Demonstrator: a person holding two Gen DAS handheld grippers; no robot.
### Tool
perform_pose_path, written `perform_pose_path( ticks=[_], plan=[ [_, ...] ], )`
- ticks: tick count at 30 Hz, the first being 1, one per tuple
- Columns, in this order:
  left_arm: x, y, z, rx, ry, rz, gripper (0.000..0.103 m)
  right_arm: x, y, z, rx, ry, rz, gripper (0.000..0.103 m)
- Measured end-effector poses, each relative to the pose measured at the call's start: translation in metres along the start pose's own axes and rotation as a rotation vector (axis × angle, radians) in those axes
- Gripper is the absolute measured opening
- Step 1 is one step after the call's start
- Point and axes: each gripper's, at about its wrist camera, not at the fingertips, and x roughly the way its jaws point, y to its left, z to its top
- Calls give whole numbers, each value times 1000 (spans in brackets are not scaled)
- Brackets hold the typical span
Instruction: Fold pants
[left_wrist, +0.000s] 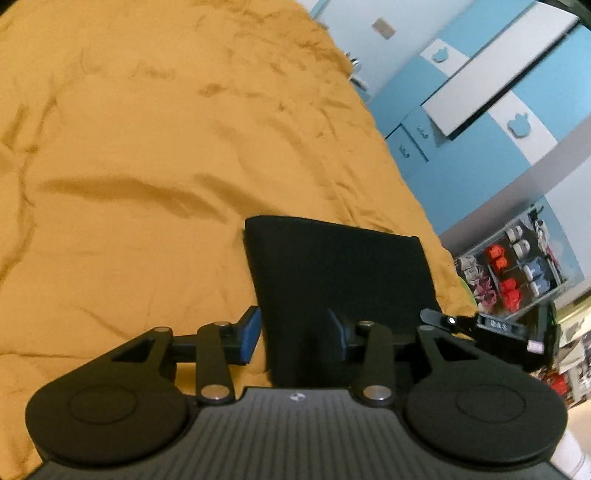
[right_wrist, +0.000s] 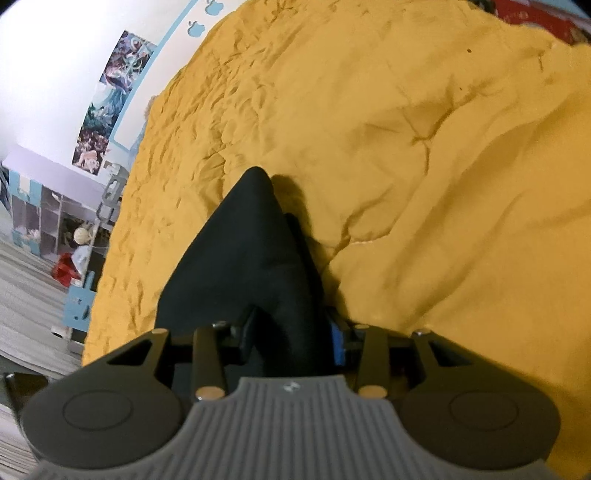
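The black pants (left_wrist: 340, 273) lie folded on a mustard-yellow bedspread (left_wrist: 147, 147). In the left wrist view my left gripper (left_wrist: 295, 332) holds the near edge of the pants between its blue-padded fingers (left_wrist: 249, 334). My right gripper's body (left_wrist: 513, 332) shows at the pants' right corner. In the right wrist view the pants (right_wrist: 251, 258) rise to a folded peak and my right gripper (right_wrist: 291, 339) is shut on their near edge. The bedspread (right_wrist: 406, 147) fills the view beyond.
The bed's right edge (left_wrist: 436, 236) drops off beside blue and white cupboards (left_wrist: 480, 110) and a shoe rack (left_wrist: 517, 266). In the right wrist view a wall with posters (right_wrist: 114, 99), shelving (right_wrist: 44, 221) and floor lie past the bed's left edge.
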Motion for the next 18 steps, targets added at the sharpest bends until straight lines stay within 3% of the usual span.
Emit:
perform_pose_path(
  ticks=[5, 8, 15, 18],
  plan=[
    [38, 12, -3, -67, 90, -46, 46, 2, -8, -2, 25, 2, 40, 36],
    [47, 12, -5, -70, 94, -51, 48, 4, -10, -4, 24, -1, 54, 30],
    [38, 9, -4, -81, 75, -58, 24, 1, -2, -6, -9, -18, 45, 25],
    [32, -1, -2, -38, 57, -40, 20, -4, 7, -7, -27, -37, 33, 19]
  ],
)
